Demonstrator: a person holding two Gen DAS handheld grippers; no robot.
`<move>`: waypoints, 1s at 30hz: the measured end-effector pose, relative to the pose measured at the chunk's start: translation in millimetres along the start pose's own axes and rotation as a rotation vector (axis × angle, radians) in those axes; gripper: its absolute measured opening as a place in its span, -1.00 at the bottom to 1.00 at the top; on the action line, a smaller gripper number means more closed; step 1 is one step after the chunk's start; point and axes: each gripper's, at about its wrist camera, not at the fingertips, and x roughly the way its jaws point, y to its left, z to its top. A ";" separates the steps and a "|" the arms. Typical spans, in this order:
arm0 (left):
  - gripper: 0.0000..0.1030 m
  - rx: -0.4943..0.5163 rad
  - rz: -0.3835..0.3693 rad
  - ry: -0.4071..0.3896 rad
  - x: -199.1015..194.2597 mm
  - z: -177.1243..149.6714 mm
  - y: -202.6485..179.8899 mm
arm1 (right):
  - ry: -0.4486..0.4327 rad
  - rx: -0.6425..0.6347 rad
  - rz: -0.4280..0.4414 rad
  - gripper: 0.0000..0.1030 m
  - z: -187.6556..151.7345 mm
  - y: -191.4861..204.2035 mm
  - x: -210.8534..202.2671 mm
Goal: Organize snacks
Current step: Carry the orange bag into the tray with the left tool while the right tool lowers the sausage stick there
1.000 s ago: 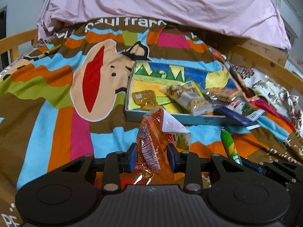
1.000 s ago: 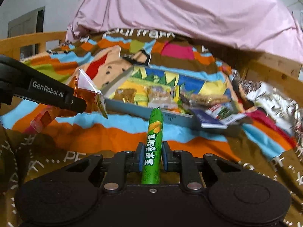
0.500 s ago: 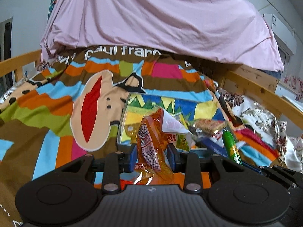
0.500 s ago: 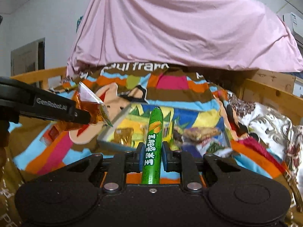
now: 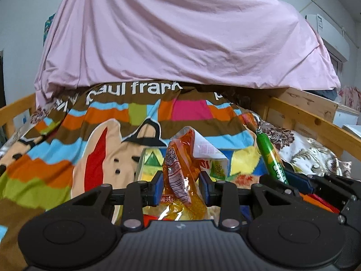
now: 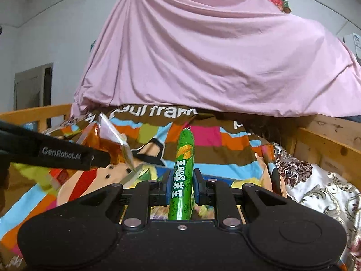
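Observation:
My left gripper is shut on an orange snack packet that stands up between its fingers. My right gripper is shut on a green corn sausage stick, which points forward and up. The stick also shows in the left wrist view, and the orange packet in the right wrist view with the left gripper's finger. Both are held above the colourful shallow tray, whose contents are mostly hidden behind the grippers.
The tray lies on a striped cartoon blanket on a bed. A pink sheet hangs behind. Wooden bed rails run along the right and left. A floral quilt lies at the right.
Both grippers have risen and tilted up with their snacks held. The tray and the snacks in it have dropped low in view and are now mostly hidden.

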 end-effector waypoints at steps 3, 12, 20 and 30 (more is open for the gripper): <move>-0.29 0.025 0.012 0.003 21.0 7.4 -4.4 | -0.008 0.034 0.005 -0.61 -1.9 -9.6 25.3; -0.29 0.072 0.045 0.044 88.0 14.6 -12.8 | 0.066 0.142 0.035 -0.61 -22.5 -31.6 83.6; -0.29 0.090 0.085 0.129 137.8 2.3 -8.5 | 0.134 0.183 0.059 -0.61 -36.7 -31.7 111.3; -0.29 0.089 0.074 0.196 162.2 -13.2 -10.3 | 0.220 0.257 0.074 -0.61 -52.0 -42.6 131.6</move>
